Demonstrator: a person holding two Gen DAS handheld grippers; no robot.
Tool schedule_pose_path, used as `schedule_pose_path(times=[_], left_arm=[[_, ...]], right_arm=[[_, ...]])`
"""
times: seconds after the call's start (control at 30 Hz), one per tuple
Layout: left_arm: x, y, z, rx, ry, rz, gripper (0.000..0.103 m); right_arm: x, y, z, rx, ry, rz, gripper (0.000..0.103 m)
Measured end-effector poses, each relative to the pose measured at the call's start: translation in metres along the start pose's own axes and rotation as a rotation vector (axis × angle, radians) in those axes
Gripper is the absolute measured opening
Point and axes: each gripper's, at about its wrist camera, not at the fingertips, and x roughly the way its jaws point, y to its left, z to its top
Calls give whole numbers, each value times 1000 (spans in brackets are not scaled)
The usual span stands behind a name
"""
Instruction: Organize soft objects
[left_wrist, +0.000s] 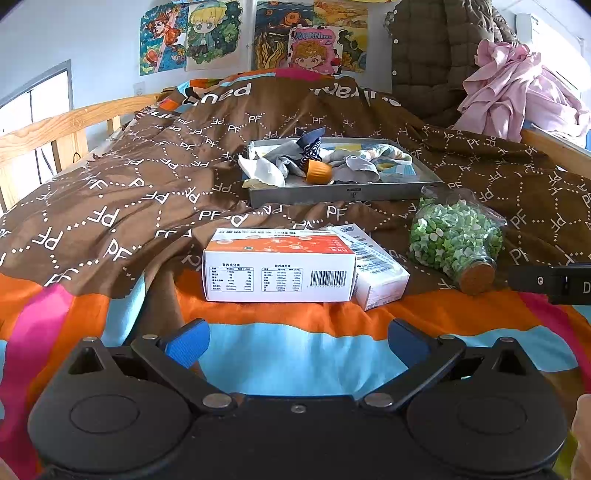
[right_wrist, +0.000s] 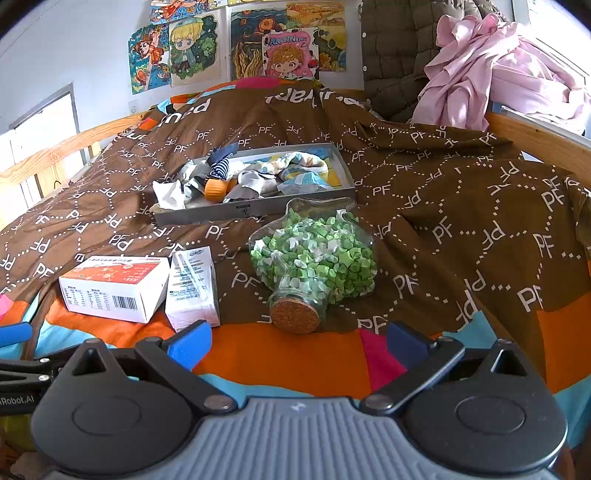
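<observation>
**Both grippers held wide above the bed, soft items heaped in the grey tray**

The left gripper (left_wrist: 297, 341) was seen with its blue fingers spread apart and nothing between them; the right gripper (right_wrist: 297, 341) was likewise splayed and empty. The soft objects, a jumble of socks and cloths (left_wrist: 325, 162), were piled in the grey tray (left_wrist: 343, 192) on the brown bedspread (left_wrist: 147, 177), at about twelve o'clock from either gripper; a striped navy sock (right_wrist: 219, 162) and an orange cuff (right_wrist: 215, 189) were made out among them.

In the left wrist view the orange-and-white carton (left_wrist: 279, 266) was centred at twelve o'clock, its barcode and two printed tables facing the lens, the small print too fine to be read; the corked glass jar of green paper stars (left_wrist: 456, 240) was pushed to two o'clock. In the right wrist view that jar (right_wrist: 314, 258) was centred, cork end nearest, and the carton (right_wrist: 114, 286) was set at ten o'clock, with a small white carton (right_wrist: 192, 288) touching its right side. Only the right wrist view showed the letters "Robot.AI" on the black body at its left edge; only the left showed a person's fingertip at its lower right edge.

"PF" was repeated across the bedspread; a poster (right_wrist: 290, 51) on the wall bore lettering that could not be read with certainty.
</observation>
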Motion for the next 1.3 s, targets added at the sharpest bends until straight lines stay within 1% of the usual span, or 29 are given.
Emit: schedule_pose_path(times=[0.37, 0.83, 1.3], left_arm=[[5, 5, -4, -28, 36, 6, 102], [4, 4, -3, -40, 42, -11, 102], [3, 4, -3, -37, 32, -7, 102]], right_arm=[[0, 0, 0, 1, 0, 2, 103], [1, 1, -3, 1, 6, 5, 103], [2, 1, -3, 4, 7, 6, 103]])
